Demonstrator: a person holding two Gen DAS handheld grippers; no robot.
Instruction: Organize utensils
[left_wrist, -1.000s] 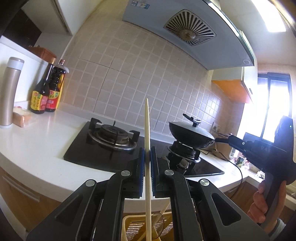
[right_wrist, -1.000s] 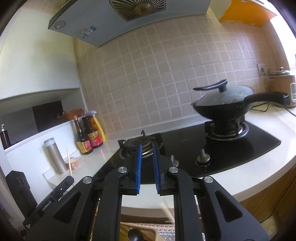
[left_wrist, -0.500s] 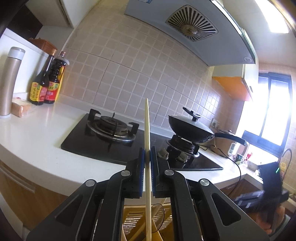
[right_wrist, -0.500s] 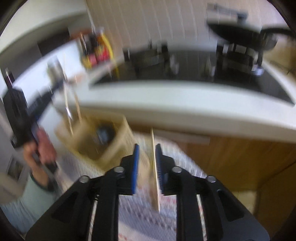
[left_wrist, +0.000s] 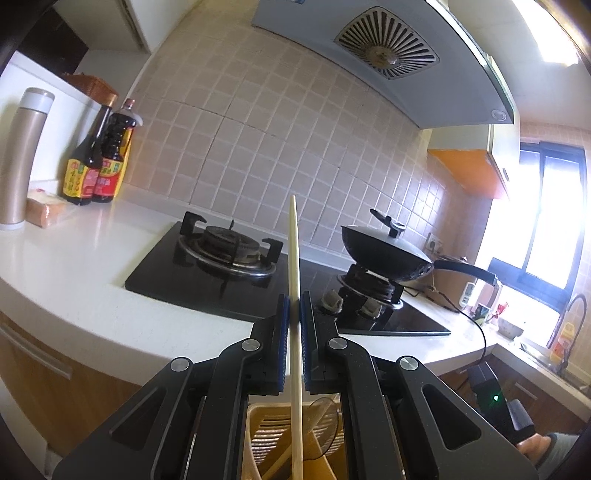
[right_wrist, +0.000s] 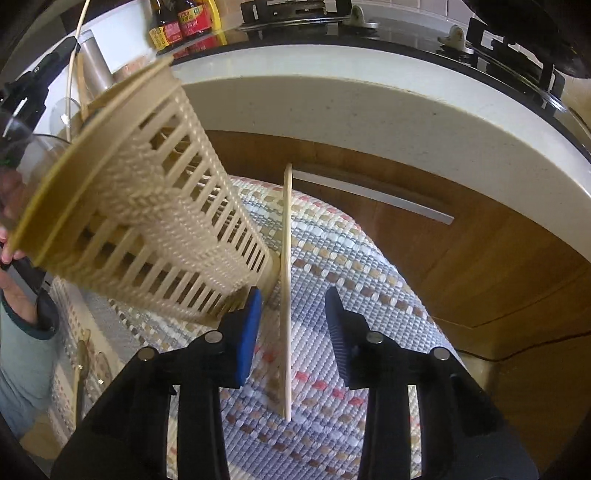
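Note:
My left gripper (left_wrist: 293, 306) is shut on a pale wooden chopstick (left_wrist: 294, 258), held upright above a beige slatted utensil holder (left_wrist: 273, 439). The chopstick's lower end reaches down into the holder, which also holds other utensils. In the right wrist view my right gripper (right_wrist: 293, 299) is open, low over a woven mat (right_wrist: 332, 258). A second wooden chopstick (right_wrist: 286, 280) lies on the mat between its fingers. The utensil holder (right_wrist: 147, 221) stands just left of it on the mat.
A white counter (left_wrist: 74, 280) carries a black gas hob (left_wrist: 229, 266), a lidded wok (left_wrist: 384, 254), two sauce bottles (left_wrist: 96, 162) and a steel flask (left_wrist: 22, 155). Wooden cabinet fronts (right_wrist: 461, 258) stand behind the mat. A spoon (right_wrist: 79, 369) lies at the mat's left.
My right gripper has swung down from the hob to the mat and opened around the lying chopstick. My left gripper has stayed shut on its chopstick over the holder.

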